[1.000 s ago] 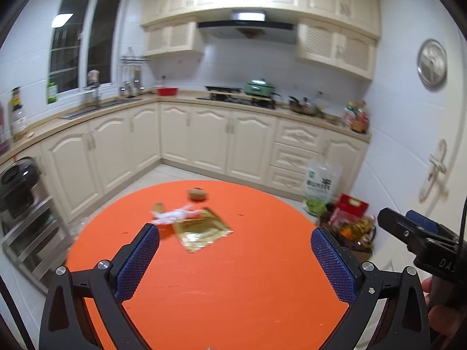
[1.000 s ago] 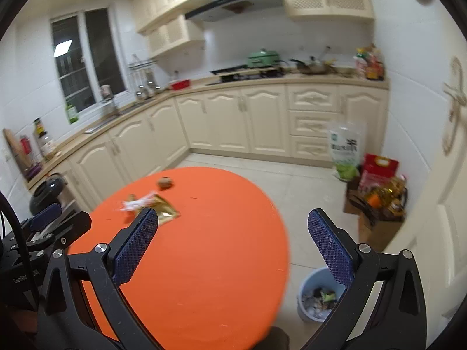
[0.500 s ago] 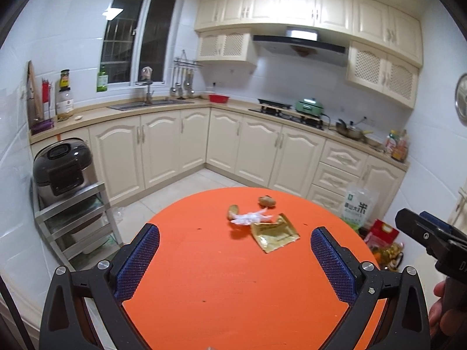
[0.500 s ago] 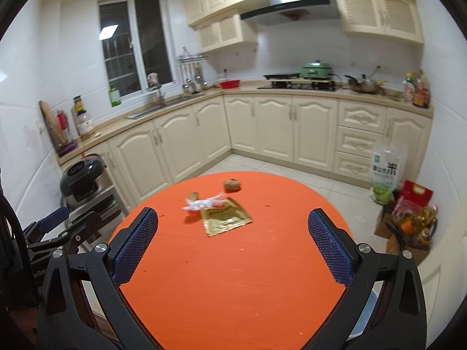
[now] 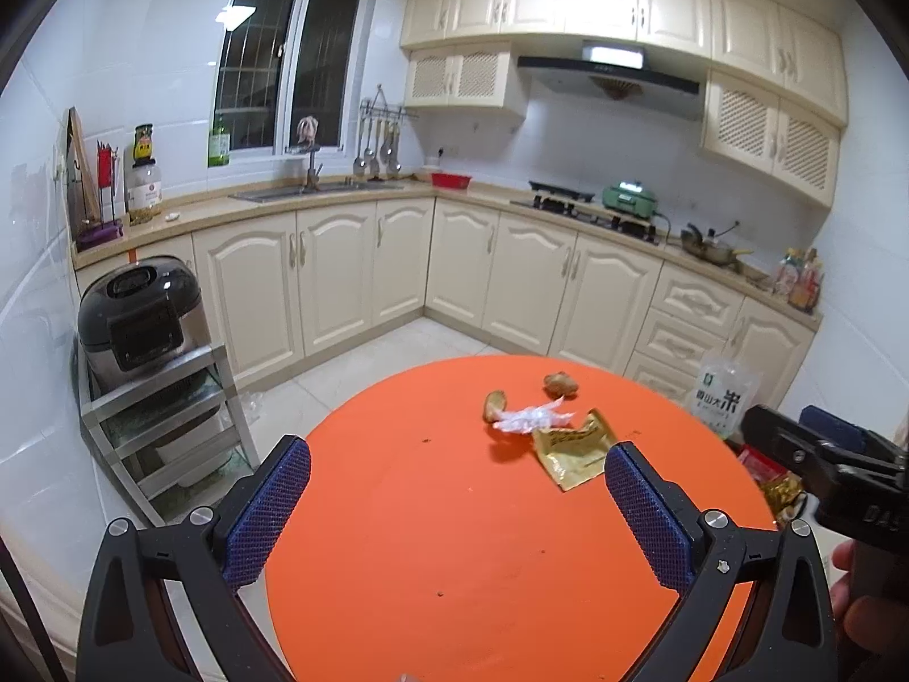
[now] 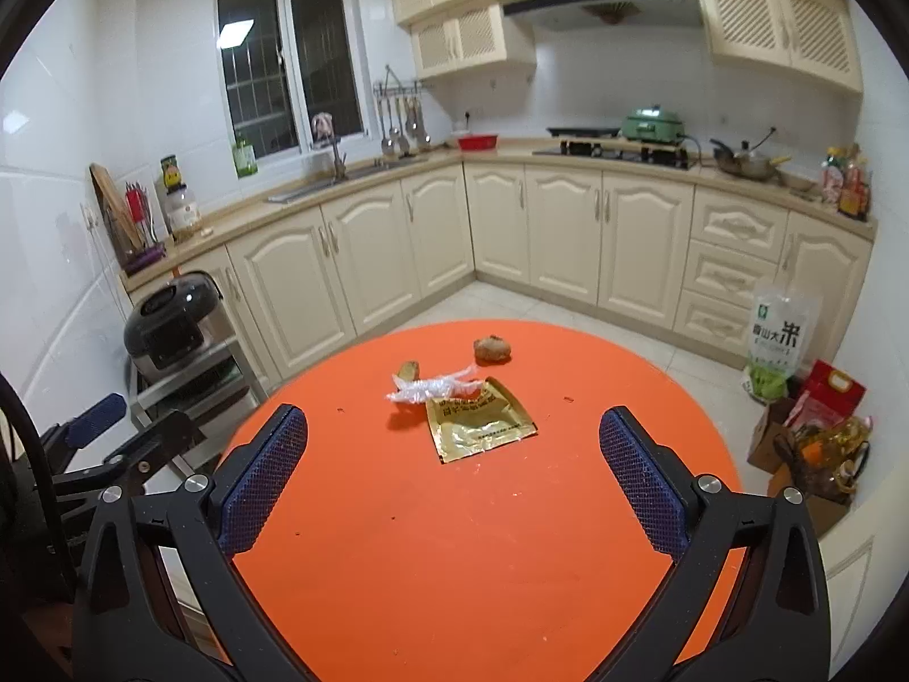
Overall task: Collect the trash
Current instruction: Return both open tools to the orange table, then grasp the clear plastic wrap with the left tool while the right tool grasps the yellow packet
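Observation:
On the round orange table (image 5: 454, 540) (image 6: 454, 540) lies a small pile of trash: a gold foil packet (image 5: 572, 448) (image 6: 478, 419), a crumpled clear plastic wrap (image 5: 528, 418) (image 6: 432, 386), a brown scrap (image 5: 493, 404) (image 6: 408, 369) and a brown lump (image 5: 561, 383) (image 6: 492, 349). My left gripper (image 5: 457, 511) hangs open above the near half of the table, short of the trash. My right gripper (image 6: 451, 489) is open too, with the packet straight ahead between its fingers' line of sight. Neither holds anything.
Cream kitchen cabinets run along the back walls. A rice cooker (image 5: 136, 312) sits on a metal rack at the left of the table. A rice bag (image 6: 779, 335), a red box and other bags stand on the floor at the right.
Both views have swung left and steadied onto the table; the trash pile now sits ahead of both grippers. The bin seen a second ago by the right gripper is out of view.

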`<state>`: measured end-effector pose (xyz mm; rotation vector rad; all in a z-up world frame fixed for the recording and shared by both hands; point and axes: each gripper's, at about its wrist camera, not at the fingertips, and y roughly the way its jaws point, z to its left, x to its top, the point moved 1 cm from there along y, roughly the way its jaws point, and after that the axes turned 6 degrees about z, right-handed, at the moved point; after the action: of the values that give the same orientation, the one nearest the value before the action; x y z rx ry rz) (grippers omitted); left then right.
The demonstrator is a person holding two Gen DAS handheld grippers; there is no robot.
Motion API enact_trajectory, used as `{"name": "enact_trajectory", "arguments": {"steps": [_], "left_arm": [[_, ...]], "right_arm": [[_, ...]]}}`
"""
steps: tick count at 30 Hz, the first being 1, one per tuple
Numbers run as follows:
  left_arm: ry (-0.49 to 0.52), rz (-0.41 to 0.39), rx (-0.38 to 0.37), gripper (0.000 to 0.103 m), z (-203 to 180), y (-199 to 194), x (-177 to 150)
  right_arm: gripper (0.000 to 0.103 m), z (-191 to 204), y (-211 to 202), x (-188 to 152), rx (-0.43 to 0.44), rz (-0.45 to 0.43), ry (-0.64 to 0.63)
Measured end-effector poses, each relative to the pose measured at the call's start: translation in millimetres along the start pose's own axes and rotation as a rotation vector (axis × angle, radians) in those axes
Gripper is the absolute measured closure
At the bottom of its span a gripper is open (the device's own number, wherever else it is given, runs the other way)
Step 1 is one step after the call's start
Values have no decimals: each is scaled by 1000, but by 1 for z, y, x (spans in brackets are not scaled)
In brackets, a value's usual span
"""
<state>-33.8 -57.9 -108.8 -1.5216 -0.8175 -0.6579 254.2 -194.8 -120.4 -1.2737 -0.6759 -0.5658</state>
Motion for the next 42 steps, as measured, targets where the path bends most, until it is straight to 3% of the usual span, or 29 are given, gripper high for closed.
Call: {"name": "enact_trajectory", "arguments": {"steps": [18,27,30,32,33,35,37,42], "left_arm": [[-16,216,31,1,10,163,91],[-21,269,30,1,4,231,125],[-16,277,26,1,-1,251,137],[-11,277,23,1,-3,259,138],[-7,278,22,1,-5,264,141],[3,278,21,1,-9,273,143],[12,279,17,1,-14,282,145],[42,282,6,1,-25,304,146]], "right_arm": [[0,-22,217,-9,-2,338,-47],[2,-21,254,-11,14,374,-126],[25,-21,253,-10,-22,361,-162],[49,-24,251,-8,-15,349,-165],[54,-25,250,-7,-15,346,-167],[77,-34,248,-6,-5,340,-159],[83,-41,248,-3,21,337,-138],[86,-56,245,-3,68,328,-110]]}}
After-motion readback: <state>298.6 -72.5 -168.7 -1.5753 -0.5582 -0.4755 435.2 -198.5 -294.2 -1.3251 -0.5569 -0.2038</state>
